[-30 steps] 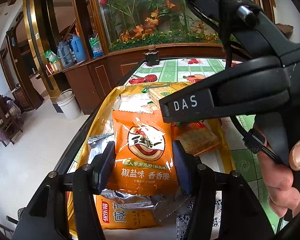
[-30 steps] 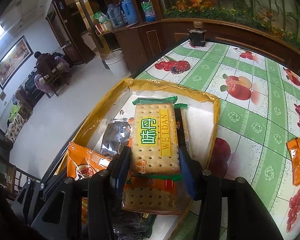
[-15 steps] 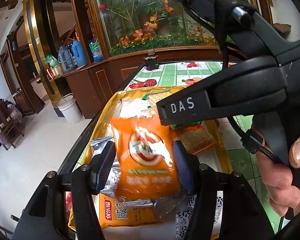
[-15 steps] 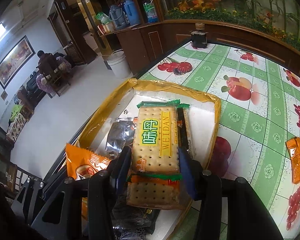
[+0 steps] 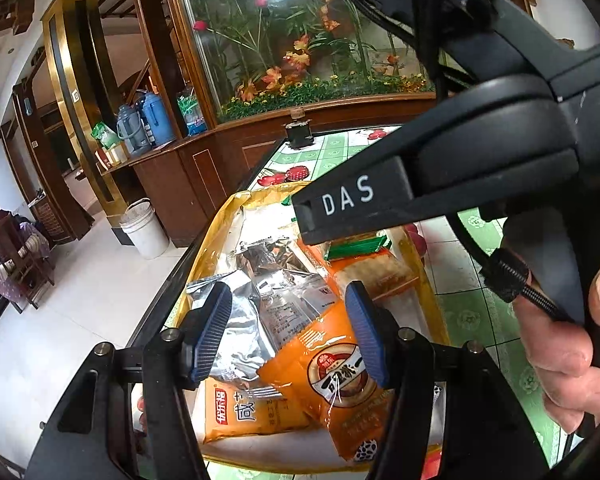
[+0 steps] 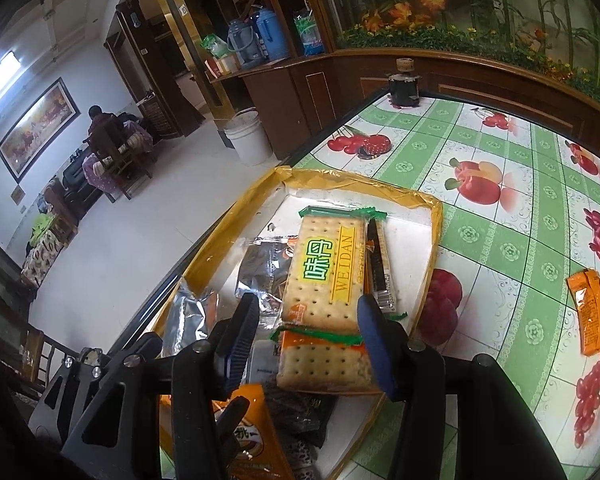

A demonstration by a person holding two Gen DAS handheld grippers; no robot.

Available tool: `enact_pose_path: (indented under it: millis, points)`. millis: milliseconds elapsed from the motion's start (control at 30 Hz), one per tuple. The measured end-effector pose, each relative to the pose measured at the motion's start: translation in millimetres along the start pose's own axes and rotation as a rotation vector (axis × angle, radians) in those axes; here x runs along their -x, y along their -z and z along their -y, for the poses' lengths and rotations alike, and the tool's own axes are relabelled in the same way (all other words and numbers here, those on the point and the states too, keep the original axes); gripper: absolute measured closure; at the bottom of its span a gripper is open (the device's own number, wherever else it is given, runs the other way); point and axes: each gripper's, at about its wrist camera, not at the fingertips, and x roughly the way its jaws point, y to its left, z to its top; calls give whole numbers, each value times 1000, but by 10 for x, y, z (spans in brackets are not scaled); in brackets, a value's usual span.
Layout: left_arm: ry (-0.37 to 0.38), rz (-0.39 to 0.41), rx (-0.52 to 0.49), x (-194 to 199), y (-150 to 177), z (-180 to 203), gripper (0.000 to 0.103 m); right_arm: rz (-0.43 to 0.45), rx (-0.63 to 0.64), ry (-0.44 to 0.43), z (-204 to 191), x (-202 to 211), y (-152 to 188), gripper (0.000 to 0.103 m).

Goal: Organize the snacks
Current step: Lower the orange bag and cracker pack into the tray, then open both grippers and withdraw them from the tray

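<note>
A yellow-rimmed tray at the table's left edge holds several snack packs. My left gripper is open above it; the orange seed packet lies loose in the tray below its fingers, on silver packs. My right gripper is open too; the green-trimmed Weidan cracker pack lies between its fingers on another cracker pack. The right gripper's body crosses the left wrist view.
The table has a green fruit-print cloth. One orange snack packet lies on it to the right of the tray. A dark jar stands at the far edge. The floor drops off left of the tray.
My left gripper has let go of the orange seed packet, which dropped tilted into the tray. My right gripper has widened around the cracker pack, which now rests on the tray's pile.
</note>
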Motion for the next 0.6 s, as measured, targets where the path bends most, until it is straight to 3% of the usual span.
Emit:
enact_pose_path:
  millis: [600]
  points:
    - [-10, 1, -17, 113, 50, 48, 43, 12, -52, -28, 153, 208, 149, 50]
